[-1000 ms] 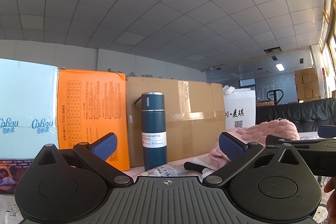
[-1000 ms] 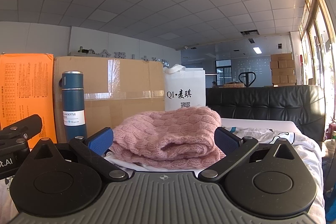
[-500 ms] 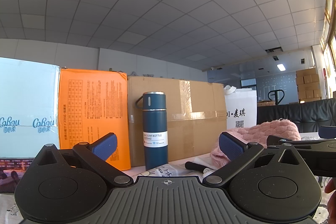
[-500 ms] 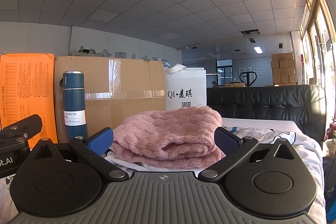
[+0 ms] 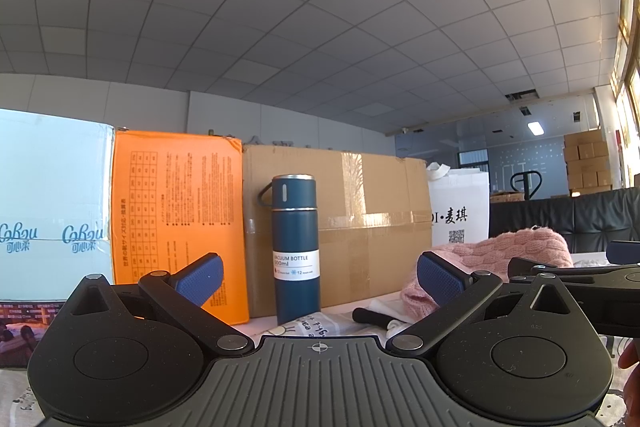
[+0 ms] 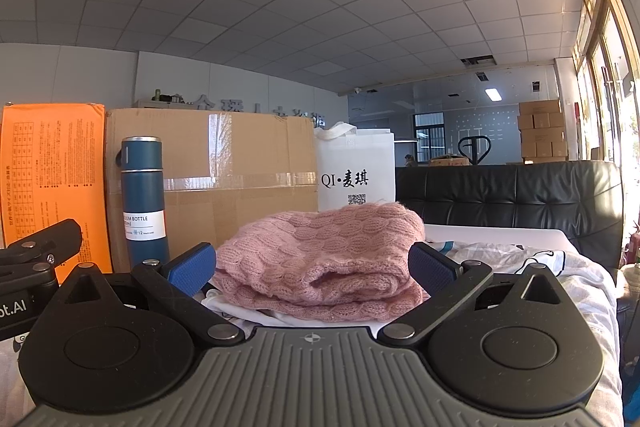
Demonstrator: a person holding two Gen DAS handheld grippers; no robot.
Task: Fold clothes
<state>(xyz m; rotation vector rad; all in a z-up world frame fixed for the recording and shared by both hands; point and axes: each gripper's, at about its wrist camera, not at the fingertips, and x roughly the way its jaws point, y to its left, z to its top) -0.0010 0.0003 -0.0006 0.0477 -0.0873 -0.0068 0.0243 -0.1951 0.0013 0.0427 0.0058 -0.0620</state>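
A folded pink knit sweater (image 6: 320,259) lies on white printed fabric (image 6: 520,259) straight ahead in the right wrist view. My right gripper (image 6: 312,267) stands open just in front of it, blue pads apart, holding nothing. In the left wrist view the same sweater (image 5: 520,251) shows at the right, partly hidden behind my right gripper's body. My left gripper (image 5: 318,277) is open and empty, facing a dark blue vacuum bottle (image 5: 295,247) that stands upright ahead.
Behind the bottle stand a taped cardboard box (image 5: 360,223), an orange box (image 5: 176,219), a pale blue box (image 5: 52,203) and a white printed bag (image 6: 356,171). A black padded sofa back (image 6: 512,195) runs at the right. A small black object (image 5: 368,315) lies by the sweater.
Both views have tilted very slightly, so the scene sits a touch lower. Both grippers stay open and nothing on the surface has moved.
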